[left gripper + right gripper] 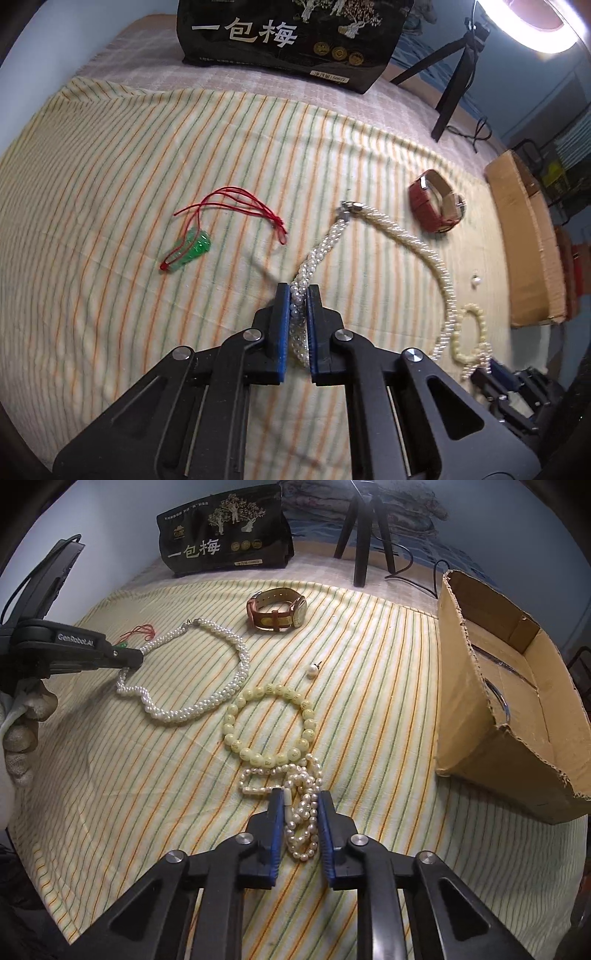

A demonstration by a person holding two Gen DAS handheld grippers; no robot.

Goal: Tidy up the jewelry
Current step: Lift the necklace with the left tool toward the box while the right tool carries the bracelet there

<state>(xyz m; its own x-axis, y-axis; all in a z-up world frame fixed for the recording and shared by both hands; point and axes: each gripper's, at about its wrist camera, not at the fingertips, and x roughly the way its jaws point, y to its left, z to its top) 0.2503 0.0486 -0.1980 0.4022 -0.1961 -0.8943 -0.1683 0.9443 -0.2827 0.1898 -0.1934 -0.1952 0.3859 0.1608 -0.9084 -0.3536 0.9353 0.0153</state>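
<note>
My left gripper (298, 290) is shut on the twisted pearl necklace (424, 254), whose loop trails right across the striped cloth; in the right wrist view the left gripper (135, 661) holds the necklace (221, 698) at its left end. My right gripper (300, 801) is closed around a small pearl strand (301, 812) bunched between its blue pads. A cream bead bracelet (269, 723) lies just beyond it. A red-strap watch (279, 609), a single pearl earring (313, 670) and a green pendant on red cord (188, 249) lie on the cloth.
An open cardboard box (517, 709) stands at the right. A black printed bag (225, 535) and a tripod (364, 528) stand at the back. The striped cloth (369, 664) covers the surface.
</note>
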